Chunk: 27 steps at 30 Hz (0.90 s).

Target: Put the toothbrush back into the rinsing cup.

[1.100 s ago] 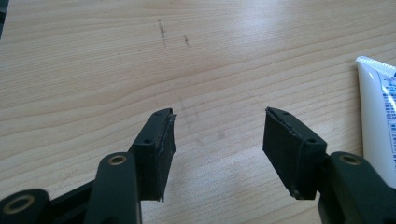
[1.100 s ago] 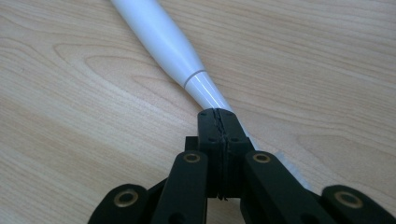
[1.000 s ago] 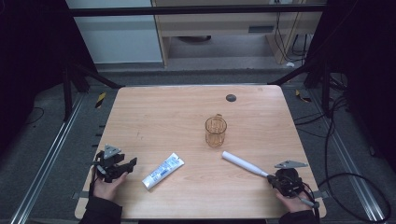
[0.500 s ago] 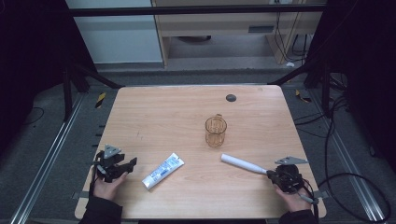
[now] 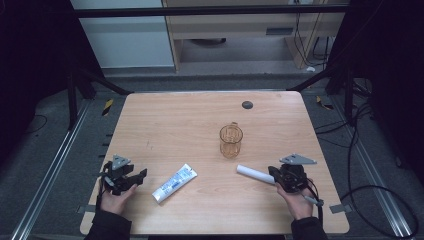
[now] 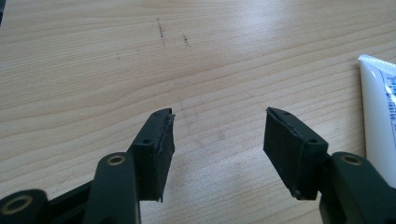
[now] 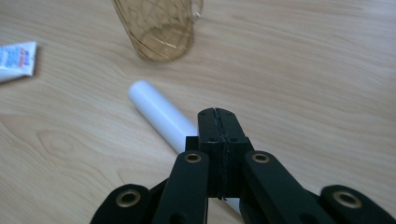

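Note:
A white cylinder point(image 5: 252, 173) lies on the wooden table point(image 5: 175, 120) at the front right. My right gripper point(image 5: 274, 173) hangs over its near end with the jaws pressed together and nothing between them. In the right gripper view the white cylinder point(image 7: 159, 112) runs under the shut right gripper point(image 7: 218, 114). A white toothpaste tube point(image 5: 174, 183) lies at the front middle. My left gripper point(image 5: 136, 175) rests at the front left, open over bare wood. In the left gripper view the left gripper point(image 6: 218, 126) stands open, with the toothpaste tube point(image 6: 380, 107) off to its right.
An amber see-through mug point(image 5: 230, 140) stands upright just beyond the cylinder, and the mug point(image 7: 159, 28) is close ahead in the right gripper view. A small dark disc point(image 5: 247, 104) sits near the table's far edge. Metal rails and cables run along both sides.
My right gripper has moved a little left and up, and now covers the cylinder's near end. The left gripper, the tube, the mug and the cylinder have stayed put.

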Available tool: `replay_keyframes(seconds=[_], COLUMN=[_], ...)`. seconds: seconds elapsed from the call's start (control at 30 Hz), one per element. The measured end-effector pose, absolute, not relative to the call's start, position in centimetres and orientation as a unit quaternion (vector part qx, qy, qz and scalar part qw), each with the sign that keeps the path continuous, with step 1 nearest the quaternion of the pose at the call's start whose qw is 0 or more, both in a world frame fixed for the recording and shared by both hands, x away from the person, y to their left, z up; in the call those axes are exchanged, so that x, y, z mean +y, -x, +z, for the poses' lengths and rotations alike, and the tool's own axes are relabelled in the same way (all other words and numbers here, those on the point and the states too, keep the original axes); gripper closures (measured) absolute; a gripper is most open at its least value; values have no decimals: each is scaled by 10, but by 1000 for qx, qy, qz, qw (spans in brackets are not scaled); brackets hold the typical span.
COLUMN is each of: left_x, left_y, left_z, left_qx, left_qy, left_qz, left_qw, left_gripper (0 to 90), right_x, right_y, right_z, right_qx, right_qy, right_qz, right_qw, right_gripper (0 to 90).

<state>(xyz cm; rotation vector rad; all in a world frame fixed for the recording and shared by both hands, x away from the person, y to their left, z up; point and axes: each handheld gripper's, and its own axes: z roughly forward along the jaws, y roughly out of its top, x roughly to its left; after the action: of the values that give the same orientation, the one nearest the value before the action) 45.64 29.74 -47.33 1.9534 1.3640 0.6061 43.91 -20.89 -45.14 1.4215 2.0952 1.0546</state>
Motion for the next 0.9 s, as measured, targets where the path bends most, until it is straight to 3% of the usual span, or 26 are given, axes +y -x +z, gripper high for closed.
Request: replay_keyframes(seconds=[0.47,0.9], left_x=[298,298], left_y=[-457,-457], left_z=[-473,-474], left_qx=[522,521], left_qy=[-749,-750], left_qz=[233,233], left_qw=[336,336], left_gripper=[420,419], right_x=[-145,-140], right_y=[-490,-497], right_z=[-468,-478], right_qx=[766,778], right_qy=[-500,-501], right_qz=[366,340], right_qw=[173,167], right_gripper=[900,900])
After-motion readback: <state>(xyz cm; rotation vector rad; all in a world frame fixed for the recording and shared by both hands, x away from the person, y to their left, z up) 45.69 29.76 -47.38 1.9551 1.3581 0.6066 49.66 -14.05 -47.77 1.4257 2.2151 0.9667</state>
